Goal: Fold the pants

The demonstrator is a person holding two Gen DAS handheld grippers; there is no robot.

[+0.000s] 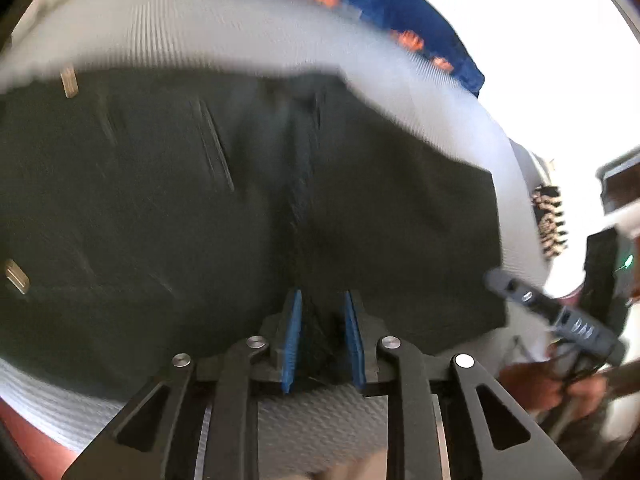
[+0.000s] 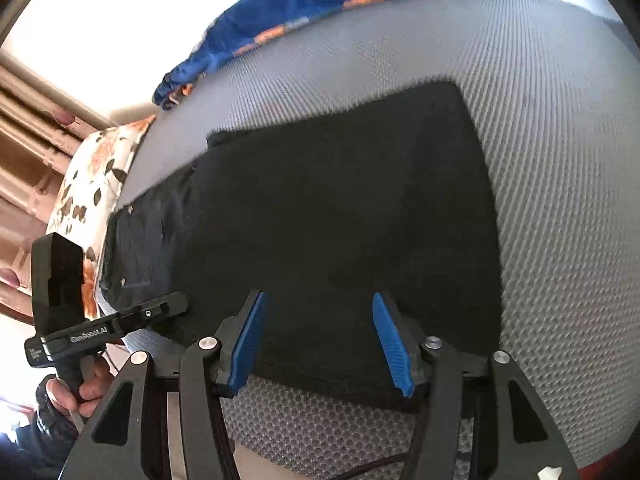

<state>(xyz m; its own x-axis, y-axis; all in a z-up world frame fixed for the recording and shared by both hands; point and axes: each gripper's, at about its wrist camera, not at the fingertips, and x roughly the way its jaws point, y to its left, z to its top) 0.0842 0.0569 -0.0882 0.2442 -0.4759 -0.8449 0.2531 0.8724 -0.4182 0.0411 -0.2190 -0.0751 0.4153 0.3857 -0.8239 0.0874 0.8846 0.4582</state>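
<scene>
**Left pinches the near edge, right hangs spread over the fold**

Start at your left gripper (image 1: 323, 334): its blue pads (image 1: 294, 340) sit close together with a ridge of dark cloth bunched between them, so it looks pinched on the near hem of the pants (image 1: 248, 208), though blur softens that view. Your right gripper (image 2: 320, 340) is the opposite story: fingers (image 2: 249, 344) spread wide, nothing between them, poised over the near edge of the same dark fabric.

Move outward and the pants (image 2: 332, 216) lie flat on the grey textured mattress (image 2: 560, 160), already doubled into a broad block. The long axis runs across you, left to right, waistband end with its rivets and pockets toward your left hand, squared folded end toward your right. Everything lies straight ahead of both sets of fingers, stretching away from you.

Beyond that, a blue patterned blanket (image 2: 288, 20) rims the far side, a floral pillow (image 2: 96, 168) off to the left.

My read: the left already has the cloth, so the right needs only to drop and close on the edge beneath it.
</scene>
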